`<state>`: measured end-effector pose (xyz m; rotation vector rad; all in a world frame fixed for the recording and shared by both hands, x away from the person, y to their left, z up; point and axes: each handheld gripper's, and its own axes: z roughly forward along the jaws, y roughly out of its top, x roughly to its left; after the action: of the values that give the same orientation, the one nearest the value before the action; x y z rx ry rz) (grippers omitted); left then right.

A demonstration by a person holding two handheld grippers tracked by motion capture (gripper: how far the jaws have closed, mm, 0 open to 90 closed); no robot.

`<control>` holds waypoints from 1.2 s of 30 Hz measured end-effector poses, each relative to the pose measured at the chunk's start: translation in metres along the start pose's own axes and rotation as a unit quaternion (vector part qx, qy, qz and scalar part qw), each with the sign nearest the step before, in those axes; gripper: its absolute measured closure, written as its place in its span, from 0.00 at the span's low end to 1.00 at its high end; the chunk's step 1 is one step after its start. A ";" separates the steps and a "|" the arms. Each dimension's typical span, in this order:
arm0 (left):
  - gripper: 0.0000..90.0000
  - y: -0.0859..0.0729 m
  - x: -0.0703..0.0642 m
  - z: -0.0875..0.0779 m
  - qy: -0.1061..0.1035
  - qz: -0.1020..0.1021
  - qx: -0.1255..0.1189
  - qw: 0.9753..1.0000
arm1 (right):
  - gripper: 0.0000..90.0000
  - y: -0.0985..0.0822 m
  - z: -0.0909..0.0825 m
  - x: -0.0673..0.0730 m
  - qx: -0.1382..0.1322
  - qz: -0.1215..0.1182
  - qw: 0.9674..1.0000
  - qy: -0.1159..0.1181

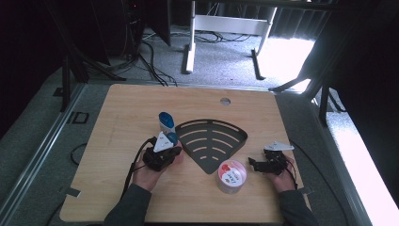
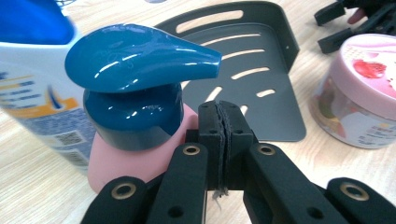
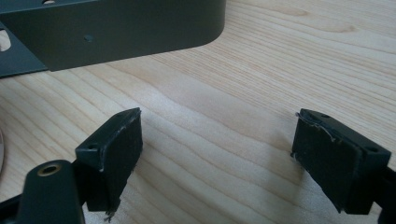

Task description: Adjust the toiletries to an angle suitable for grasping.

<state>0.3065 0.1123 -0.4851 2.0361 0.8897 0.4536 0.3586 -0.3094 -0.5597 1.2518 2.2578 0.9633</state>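
High view first: taking the dark grey corner shelf [image 1: 212, 141] at the middle of the wooden table [image 1: 117, 108] as the landmark, a white bottle with a blue cap [image 1: 165, 121] stands just off the shelf's left edge, on its far side. Right in front of that bottle, still left of the shelf, sits the pink pump bottle [image 1: 171, 139] with its blue pump head, and the left gripper [image 1: 162, 153] is at it from the near side. The left forearm comes in from the bottom edge in a dark sleeve and angles up toward the shelf's left side, with the hand wrapped around the gripper body and a cable looping off to the left.

In the left gripper view the two black jaws are pressed flat together with nothing between them; the left gripper [image 2: 223, 123] has its tips just beside the pink pump bottle [image 2: 135, 140], on the shelf's side of it. Whether the tips touch the bottle I cannot tell. The pump spout points toward the corner shelf [image 2: 261, 84].

Near the shelf's pointed near corner, slightly to its right, stands a round jar with a pink lid [image 1: 231, 175].

Right of the shelf and well apart from it, the right gripper [image 1: 258, 165] lies low over the table, pointing left toward the jar, with the right hand behind it and the sleeve running off the bottom edge. In the right gripper view its jaws stand wide apart over bare wood, gripping nothing, with the shelf's wall [image 3: 140, 32] beyond them.
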 end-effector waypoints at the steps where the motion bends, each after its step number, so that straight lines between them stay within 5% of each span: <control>1: 0.99 0.000 0.001 0.000 -0.001 -0.002 -0.001 1.000 | 0.18 0.000 0.000 0.000 0.000 0.000 1.000 0.000; 22: 0.95 -0.004 0.012 -0.004 0.024 -0.016 0.000 1.000 | 0.18 0.000 0.000 0.000 0.000 0.000 1.000 0.000; 36: 0.77 -0.011 -0.007 0.001 -0.030 0.004 -0.012 0.999 | 0.15 -0.001 0.000 0.001 0.002 -0.007 1.000 0.005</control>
<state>0.2979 0.1108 -0.4949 2.0214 0.8372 0.4023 0.3576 -0.3090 -0.5599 1.2339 2.2749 0.9619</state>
